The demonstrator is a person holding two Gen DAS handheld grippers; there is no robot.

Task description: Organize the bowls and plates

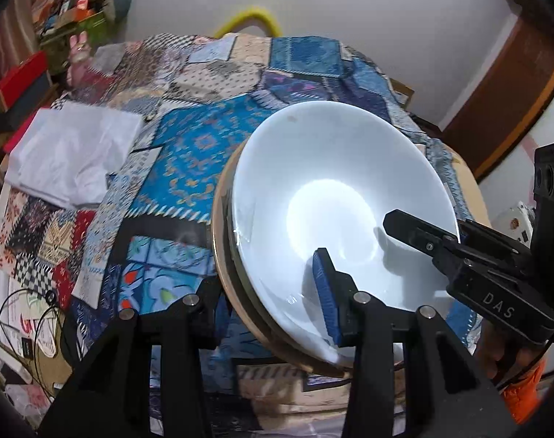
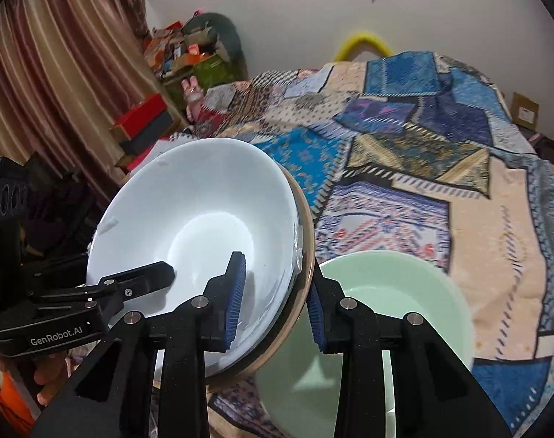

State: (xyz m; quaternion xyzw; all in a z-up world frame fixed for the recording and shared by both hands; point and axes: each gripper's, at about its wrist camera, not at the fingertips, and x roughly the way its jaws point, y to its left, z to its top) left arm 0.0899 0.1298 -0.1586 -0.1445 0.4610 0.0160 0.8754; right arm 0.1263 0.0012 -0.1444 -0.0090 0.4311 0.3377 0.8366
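Note:
A stack of dishes is held tilted above the patchwork bedspread (image 1: 189, 153): a white bowl (image 1: 335, 197) on top, a tan-rimmed plate (image 1: 222, 262) at the bottom. My left gripper (image 1: 273, 306) is shut on the stack's rim, one blue pad (image 1: 324, 292) inside the bowl. My right gripper (image 2: 273, 314) is shut on the opposite rim of the same stack (image 2: 196, 226). It also shows in the left wrist view (image 1: 423, 233). A pale green bowl (image 2: 386, 310) sits on the bedspread under the right gripper.
Folded white cloth (image 1: 72, 149) lies on the bed at left. Boxes and clutter (image 1: 72, 11) are stacked by the wall. A curtain (image 2: 58, 73) hangs at the left. A yellow tube (image 2: 364, 43) arches behind the bed.

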